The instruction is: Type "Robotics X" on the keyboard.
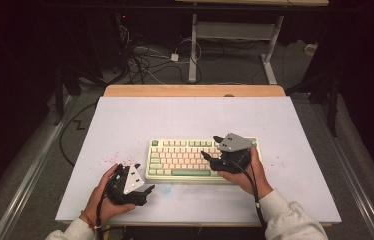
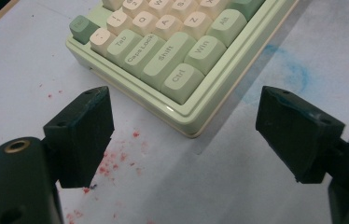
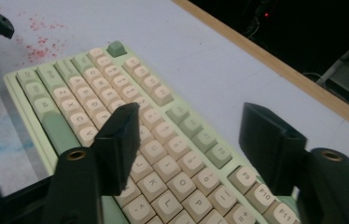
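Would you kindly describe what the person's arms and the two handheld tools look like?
Both sleeves are light grey. Each claw, left and right, is black with blocky dark pads, brass-ringed screw holes, a grey triangular plate on top and a trailing black cable. A band circles the left wrist.

Pale green rectangular plastic keyboard (image 1: pixel 202 159) with cream keys in the middle, light green keys along the edges, 1 darker green key at a corner. White flat table top (image 1: pixel 185 117) speckled with small red dots, smudged faintly blue near the keyboard, edged by a light brown wooden strip at the far side. Black left gripper (image 1: pixel 147 190) and black right gripper (image 1: pixel 206 156), each topped by a grey 3-cornered plate. Light grey sleeves (image 1: pixel 290 220).
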A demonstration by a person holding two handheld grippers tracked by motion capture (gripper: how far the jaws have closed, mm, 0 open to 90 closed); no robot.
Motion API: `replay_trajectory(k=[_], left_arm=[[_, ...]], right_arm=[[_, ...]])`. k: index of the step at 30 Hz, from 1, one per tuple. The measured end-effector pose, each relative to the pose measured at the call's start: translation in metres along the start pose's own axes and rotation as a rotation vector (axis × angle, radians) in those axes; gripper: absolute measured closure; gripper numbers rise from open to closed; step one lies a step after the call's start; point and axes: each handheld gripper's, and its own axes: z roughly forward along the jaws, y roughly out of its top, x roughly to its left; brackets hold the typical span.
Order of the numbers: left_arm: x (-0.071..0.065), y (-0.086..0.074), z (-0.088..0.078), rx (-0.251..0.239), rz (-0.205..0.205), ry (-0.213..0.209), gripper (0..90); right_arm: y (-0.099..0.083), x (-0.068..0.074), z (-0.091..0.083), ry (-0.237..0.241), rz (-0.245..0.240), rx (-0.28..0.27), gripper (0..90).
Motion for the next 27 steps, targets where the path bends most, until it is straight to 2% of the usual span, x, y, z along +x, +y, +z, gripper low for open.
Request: replay_trajectory(k=[6,11,21,27], left_arm=[[0.002,0.0,-0.003,-0.016,-0.026,0.015,18.0],[0.004,0.0,-0.006,-0.039,-0.056,0.009,19.5],[0.007,0.002,-0.011,-0.068,-0.075,0.004,21.4],[0.007,0.002,-0.012,-0.065,-0.062,0.0,21.7]], right_arm=[[0.0,0.001,-0.01,-0.022,0.0,-0.025,26.5],[-0.003,0.003,-0.018,-0.031,-0.013,-0.037,26.1],[-0.017,0.003,-0.031,-0.056,-0.021,-0.024,25.7],[-0.029,0.003,-0.043,-0.056,-0.018,-0.02,25.7]])
